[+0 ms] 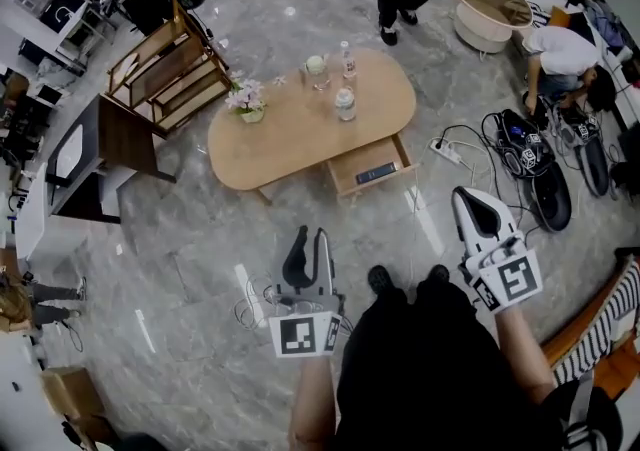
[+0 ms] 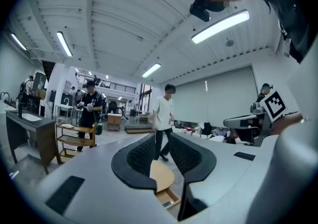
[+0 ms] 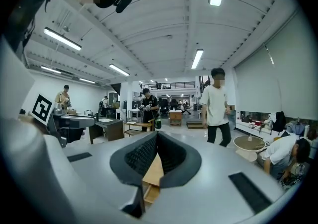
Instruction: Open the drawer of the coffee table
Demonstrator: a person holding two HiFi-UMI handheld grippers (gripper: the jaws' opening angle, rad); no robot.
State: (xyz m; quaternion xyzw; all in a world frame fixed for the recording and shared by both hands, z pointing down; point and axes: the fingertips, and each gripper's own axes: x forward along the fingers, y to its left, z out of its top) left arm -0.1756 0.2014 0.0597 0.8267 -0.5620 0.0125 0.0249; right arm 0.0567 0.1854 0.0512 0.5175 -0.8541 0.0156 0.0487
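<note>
Standing open: shallow rectangular wooden drawer (image 1: 356, 165) under oval wooden coffee table (image 1: 290, 134).

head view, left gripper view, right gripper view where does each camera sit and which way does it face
Head view: on the person's head, steeply down at the coffee table with its open drawer; left gripper, right gripper show.
Left gripper view: on that gripper, level along its slightly parted jaws.
Right gripper view: likewise, along its shut jaws.
Shared by all: coffee table, drawer.
</note>
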